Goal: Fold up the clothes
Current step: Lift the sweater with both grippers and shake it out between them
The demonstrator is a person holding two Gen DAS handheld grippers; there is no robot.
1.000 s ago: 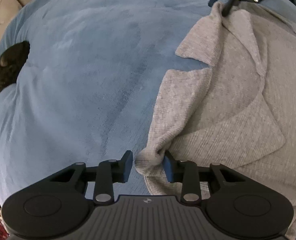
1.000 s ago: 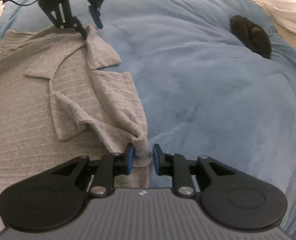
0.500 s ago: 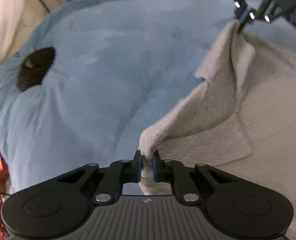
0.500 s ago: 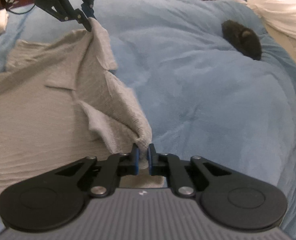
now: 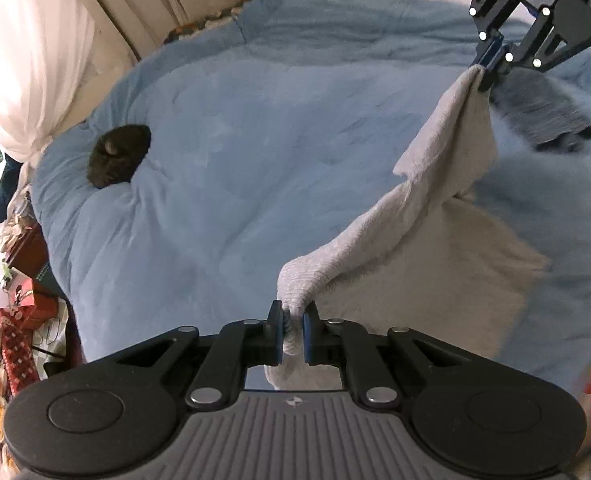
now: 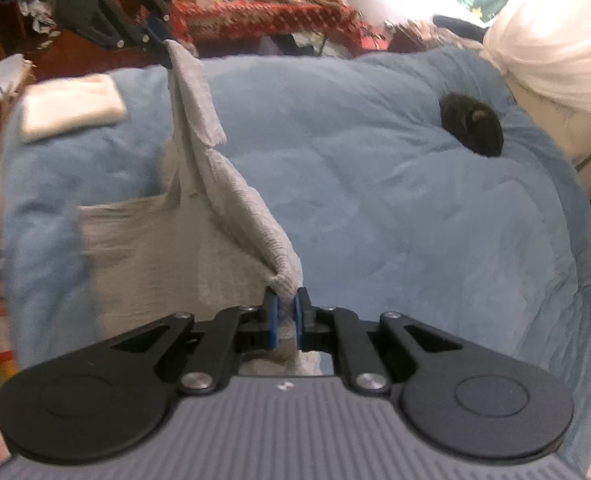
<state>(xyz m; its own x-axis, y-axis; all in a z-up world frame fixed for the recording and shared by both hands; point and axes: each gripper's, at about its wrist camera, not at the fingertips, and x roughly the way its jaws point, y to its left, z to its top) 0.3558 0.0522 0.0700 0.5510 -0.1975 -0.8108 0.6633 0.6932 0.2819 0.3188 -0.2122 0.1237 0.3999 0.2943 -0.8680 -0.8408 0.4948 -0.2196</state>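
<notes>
A grey knit garment (image 5: 435,216) hangs stretched between both grippers above the blue blanket (image 5: 255,160). My left gripper (image 5: 292,320) is shut on one bunched corner of it at the bottom of the left wrist view. The right gripper (image 5: 491,62) pinches the other corner at the top right. In the right wrist view, the right gripper (image 6: 285,312) is shut on the garment (image 6: 235,200), and the left gripper (image 6: 161,44) holds the far corner at the top left. The garment's lower part drapes down, blurred.
A dark furry bundle (image 5: 117,154) (image 6: 471,124) lies on the blanket (image 6: 395,200) near white pillows (image 6: 555,52). A folded white cloth (image 6: 71,104) rests at the bed's far left. A cluttered red-covered table (image 6: 263,20) stands beyond the bed.
Both grippers closed on the garment's corners, then rose quickly, lifting it off the blanket. It now hangs between them instead of lying flat.
</notes>
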